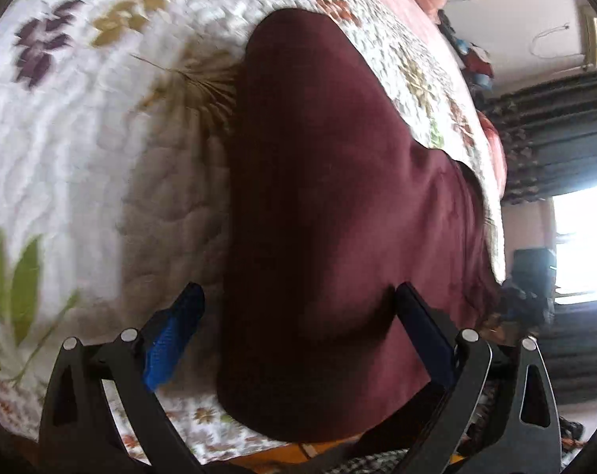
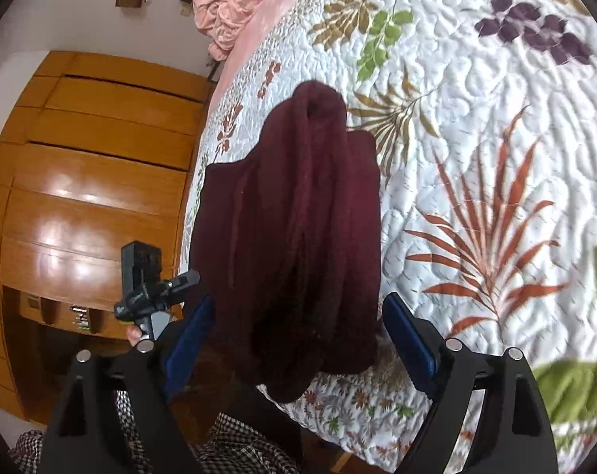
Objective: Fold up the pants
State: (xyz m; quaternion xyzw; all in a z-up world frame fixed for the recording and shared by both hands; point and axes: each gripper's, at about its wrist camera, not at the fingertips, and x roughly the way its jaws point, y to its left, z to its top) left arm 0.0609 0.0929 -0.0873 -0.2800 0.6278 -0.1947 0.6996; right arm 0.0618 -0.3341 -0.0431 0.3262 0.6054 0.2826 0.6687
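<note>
Daylight glares from a window (image 1: 582, 245) (overexposed); left view motion-blurred, edges warped.

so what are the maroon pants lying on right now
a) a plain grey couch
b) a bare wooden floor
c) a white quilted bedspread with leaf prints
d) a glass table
c, the maroon pants lie folded near the edge of the white quilted bedspread, whose red, green, tan and purple leaf prints show on all sides of them in both wrist views.
</note>
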